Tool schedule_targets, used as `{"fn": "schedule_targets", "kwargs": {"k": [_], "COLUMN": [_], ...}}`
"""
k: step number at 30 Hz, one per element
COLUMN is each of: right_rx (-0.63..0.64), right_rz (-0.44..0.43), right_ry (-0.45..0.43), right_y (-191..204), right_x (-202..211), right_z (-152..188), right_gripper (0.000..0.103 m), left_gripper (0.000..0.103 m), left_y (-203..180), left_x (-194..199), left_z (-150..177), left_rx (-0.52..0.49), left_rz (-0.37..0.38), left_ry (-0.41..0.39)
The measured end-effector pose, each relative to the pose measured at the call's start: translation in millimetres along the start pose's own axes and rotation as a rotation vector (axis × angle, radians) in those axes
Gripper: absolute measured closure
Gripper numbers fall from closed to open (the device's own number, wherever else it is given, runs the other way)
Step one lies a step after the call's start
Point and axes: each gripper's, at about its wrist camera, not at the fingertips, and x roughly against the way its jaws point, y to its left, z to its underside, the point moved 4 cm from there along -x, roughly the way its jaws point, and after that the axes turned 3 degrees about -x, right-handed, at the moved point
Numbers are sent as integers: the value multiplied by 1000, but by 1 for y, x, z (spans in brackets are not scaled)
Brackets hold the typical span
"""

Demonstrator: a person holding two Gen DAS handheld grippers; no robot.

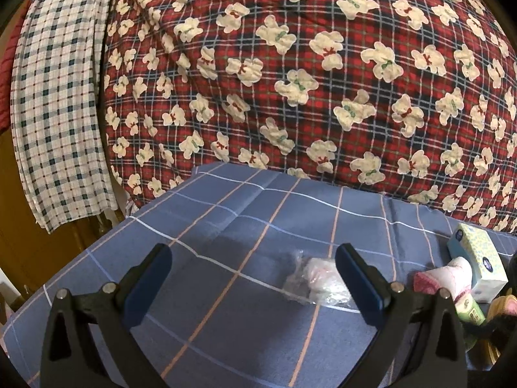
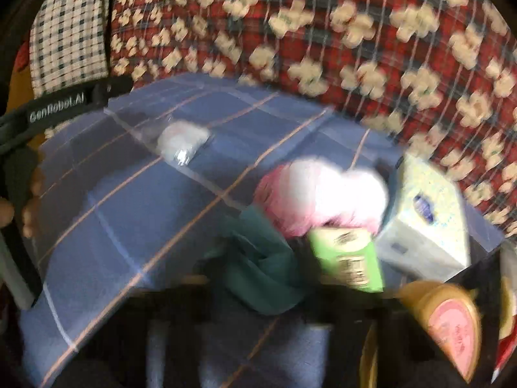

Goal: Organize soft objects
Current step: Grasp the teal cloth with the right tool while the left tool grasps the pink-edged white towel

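- Centrally, one clear-wrapped white bundle (image 1: 318,279) lies on the blue checked cloth (image 1: 226,226), between the spread jaws of the left gripper (image 1: 253,279), untouched.
- One pink-white rolled towel (image 1: 442,276), one tissue box (image 1: 478,262) beside it.
- Right gripper (image 2: 258,278) clenched; blur hides whether it grips the one teal cloth (image 2: 258,258).

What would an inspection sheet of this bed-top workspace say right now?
Surface: blue checked sheet, flat, lightly creased.
Job's things: clear bag with a white bundle lying alone; pink-and-white rolled cloth beside the tissue box; teal cloth.
Clutter: green packet, yellow-and-pink item, too blurred to name.
Grippers: left gripper open, empty, near the bag; right gripper shut, fingers hidden by blur.
Cables: nothing seen.
Surroundings: red teddy-print quilt, white checked cloth hanging.
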Motion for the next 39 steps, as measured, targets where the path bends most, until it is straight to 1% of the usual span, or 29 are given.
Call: {"fn": "schedule_targets", "kwargs": {"k": [1, 3, 5, 8, 10, 13, 15, 16, 17, 18, 20, 21, 23, 24, 25, 26, 28, 29, 31, 33, 35, 37, 39], "right_rx": [-38, -85, -124, -166, -185, -209, -217, -220, -225, -225, -218, -211, -158, -142, -127, -116, -114, -100, -79, -56, -40, -30, -10], "right_rz": [-47, -71, -121, -202, -223, -218, -176, -158, -159, -191, -273, -280, -276, -276, -274, -265, -270, -274, -239, -204, -205, -210, -182], "right_ry": [12, -7, -38, -122, -179, -313, -389, -409, -422, -421, -370, -347, -259, -234, -202, -159, -95, -79, -64, -37, 1, 39, 41], "right_y": [-5, -14, -19, -24, -26, -33, -41, -44, -47, -49, -45, -42, -27, -22, -17, -13, -11, -9, -4, 0, 5, 7, 8], "right_x": [-1, 3, 9, 27, 40, 67, 83, 88, 91, 91, 84, 79, 64, 60, 55, 47, 35, 33, 31, 26, 18, 8, 5], "right_z": [2, 2, 3, 5, 4, -4, -6, -6, -7, -7, -5, -4, -4, -3, 0, 2, 7, 10, 11, 12, 11, 11, 9], "right_gripper": [85, 86, 86, 87, 87, 87, 87, 87, 87, 87, 87, 87, 86, 85, 81, 71, 55, 53, 50, 49, 49, 49, 49], "left_gripper": [0, 0, 0, 0, 0, 0, 0, 0, 0, 0, 0, 0, 0, 0, 0, 0, 0, 0, 0, 0, 0, 0, 0], "left_y": [0, -3, -5, -10, -15, -27, -39, -47, -57, -63, -73, -75, -74, -71, -68, -63, -51, -40, -25, -6, 9, 18, 20], "left_x": [0, 2, 4, 5, 8, 15, 17, 18, 18, 19, 21, 22, 24, 25, 25, 25, 23, 20, 18, 16, 15, 15, 14], "left_z": [0, 1, 1, 1, 0, -1, -1, 0, 2, 2, 3, 3, 1, 1, 0, -2, -5, -7, -10, -12, -12, -11, -10], "left_rx": [0, -10, -17, -29, -40, -64, -91, -110, -143, -160, -193, -195, -180, -176, -173, -168, -147, -118, -71, -8, 52, 92, 105], "left_rz": [3, 4, 8, 26, 46, 125, 180, 205, 233, 240, 226, 219, 212, 202, 184, 148, 91, 64, 30, -12, -37, -34, -31], "left_ry": [-1, -10, -21, -31, -48, -81, -86, -85, -81, -82, -89, -92, -99, -105, -113, -122, -126, -122, -116, -113, -108, -102, -102]}}
